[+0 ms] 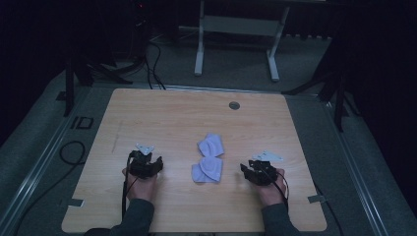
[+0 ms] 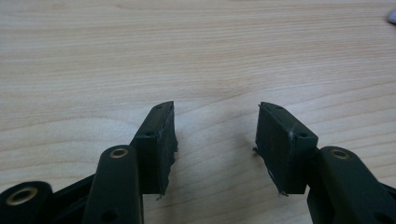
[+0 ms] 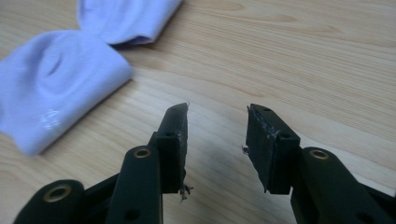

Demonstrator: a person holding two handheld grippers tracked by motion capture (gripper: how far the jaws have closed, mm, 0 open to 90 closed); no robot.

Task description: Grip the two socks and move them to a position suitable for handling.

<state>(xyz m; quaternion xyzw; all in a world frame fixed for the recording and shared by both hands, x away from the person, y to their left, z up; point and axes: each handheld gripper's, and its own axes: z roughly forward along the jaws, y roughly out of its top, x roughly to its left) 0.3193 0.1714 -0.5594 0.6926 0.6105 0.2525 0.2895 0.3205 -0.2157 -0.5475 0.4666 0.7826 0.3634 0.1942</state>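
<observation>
Two pale lavender socks lie crumpled mid-table, one (image 1: 210, 146) just beyond the other (image 1: 208, 170). My left gripper (image 1: 145, 160) rests to their left, held in a hand, with its jaws apart. In the left gripper view the left gripper (image 2: 215, 108) stands open over bare wood, and a sliver of sock (image 2: 391, 17) shows at the top right corner. My right gripper (image 1: 256, 169) sits right of the socks. In the right gripper view the right gripper (image 3: 217, 109) is open with nothing between its pads; the near sock (image 3: 56, 84) and far sock (image 3: 126, 18) lie up and to the left.
The wooden table (image 1: 172, 113) has a round grommet (image 1: 234, 105) near its far edge. Cables (image 1: 73, 152) lie on the grey floor at left. A white desk frame (image 1: 236, 44) stands beyond the table. Tape marks sit by the front corners.
</observation>
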